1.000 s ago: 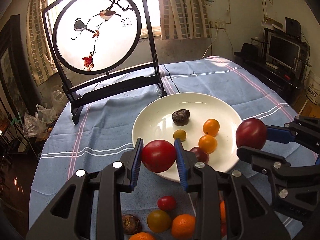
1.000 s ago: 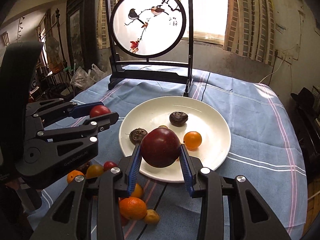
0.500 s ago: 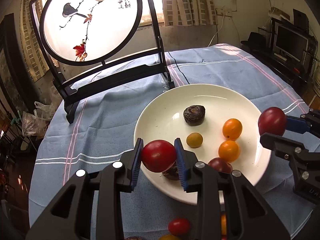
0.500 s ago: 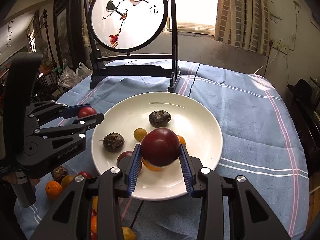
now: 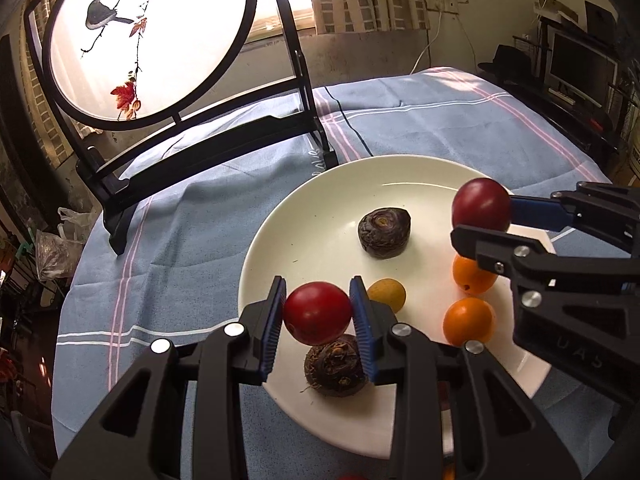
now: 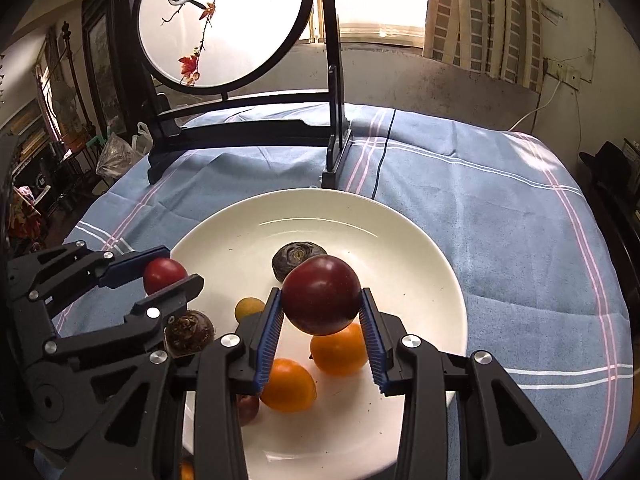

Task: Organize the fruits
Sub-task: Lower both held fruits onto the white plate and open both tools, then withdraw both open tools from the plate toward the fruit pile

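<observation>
Red tomatoes [image 5: 317,313] [image 6: 321,294] carried forward, apparently lower over plate [image 5: 320,216].

2 red tomatoes [image 5: 318,312], 2 oranges [image 6: 339,348], 2 water chestnuts [image 5: 384,232], 1 yellow fruit [image 5: 387,294], 1 plate [image 5: 304,236], 1 screen [image 5: 148,40]

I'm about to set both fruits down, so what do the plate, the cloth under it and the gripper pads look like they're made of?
Plate: likely glazed ceramic, glossy white with window glare on it.
Cloth: woven fabric, matte blue with stripes and soft creases.
Pads on the left gripper and the right gripper: blue and finely ribbed, probably rubber or soft plastic.
</observation>
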Demonstrator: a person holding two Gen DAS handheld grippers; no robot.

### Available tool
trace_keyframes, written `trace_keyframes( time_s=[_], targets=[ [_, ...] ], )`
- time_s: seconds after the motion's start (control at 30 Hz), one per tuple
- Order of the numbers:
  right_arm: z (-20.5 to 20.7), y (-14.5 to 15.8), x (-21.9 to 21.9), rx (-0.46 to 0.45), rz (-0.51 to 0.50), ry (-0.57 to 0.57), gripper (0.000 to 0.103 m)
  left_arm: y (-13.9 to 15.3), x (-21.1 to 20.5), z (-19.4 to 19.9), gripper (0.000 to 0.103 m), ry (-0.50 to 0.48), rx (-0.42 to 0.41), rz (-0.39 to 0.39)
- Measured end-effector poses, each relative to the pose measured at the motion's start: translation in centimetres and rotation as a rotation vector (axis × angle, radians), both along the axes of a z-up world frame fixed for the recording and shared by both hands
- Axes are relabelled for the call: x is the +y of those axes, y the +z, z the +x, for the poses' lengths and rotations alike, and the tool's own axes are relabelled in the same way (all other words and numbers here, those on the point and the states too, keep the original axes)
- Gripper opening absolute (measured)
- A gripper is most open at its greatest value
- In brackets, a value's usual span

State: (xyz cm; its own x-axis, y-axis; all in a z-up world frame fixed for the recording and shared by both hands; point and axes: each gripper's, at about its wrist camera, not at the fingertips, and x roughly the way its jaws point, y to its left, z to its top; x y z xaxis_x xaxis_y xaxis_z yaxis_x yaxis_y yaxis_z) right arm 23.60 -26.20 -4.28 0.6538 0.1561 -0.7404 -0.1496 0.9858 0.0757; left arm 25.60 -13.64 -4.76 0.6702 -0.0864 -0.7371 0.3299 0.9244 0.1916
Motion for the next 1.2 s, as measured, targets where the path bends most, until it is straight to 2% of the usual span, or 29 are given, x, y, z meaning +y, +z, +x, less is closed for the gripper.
trace_keyframes(
  time_s=[0.07, 0.1, 0.37, 0.83, 1.03, 1.2],
  targets=[
    [0.3, -0.1, -0.1, 0.009, 0.007, -0.012, 0.041, 0.0, 0.2, -0.1, 0.061, 0.003, -0.009, -0.008],
    [0.2, 0.1, -0.2, -0.006, 0.010, -0.016, 0.044, 0.1, 0.3, -0.2, 0.063, 0.003, -0.021, -0.009],
    [-4.0, 2.9, -0.2, -0.075, 0.018, 0.014, 0.053, 1.9, 1.4, -2.4, 0.064, 0.003, -0.058, -0.036],
    [-17.1, 5.4, 2.5, -0.156, -0.019, 0.119, 0.059, 4.8, 3.2, -11.4, 0.069, -0.032, -0.134, -0.051],
    [-21.4, 3.8, 3.7, -0.129, -0.033, 0.150, 0.060, 5.9, 6.3, -15.1, 0.073, -0.017, -0.163, -0.067],
    [-23.1, -0.1, 5.4, -0.028, -0.043, 0.186, 0.060, 4.5, 9.5, -18.0, 0.075, -0.002, -0.140, -0.065]
  ],
)
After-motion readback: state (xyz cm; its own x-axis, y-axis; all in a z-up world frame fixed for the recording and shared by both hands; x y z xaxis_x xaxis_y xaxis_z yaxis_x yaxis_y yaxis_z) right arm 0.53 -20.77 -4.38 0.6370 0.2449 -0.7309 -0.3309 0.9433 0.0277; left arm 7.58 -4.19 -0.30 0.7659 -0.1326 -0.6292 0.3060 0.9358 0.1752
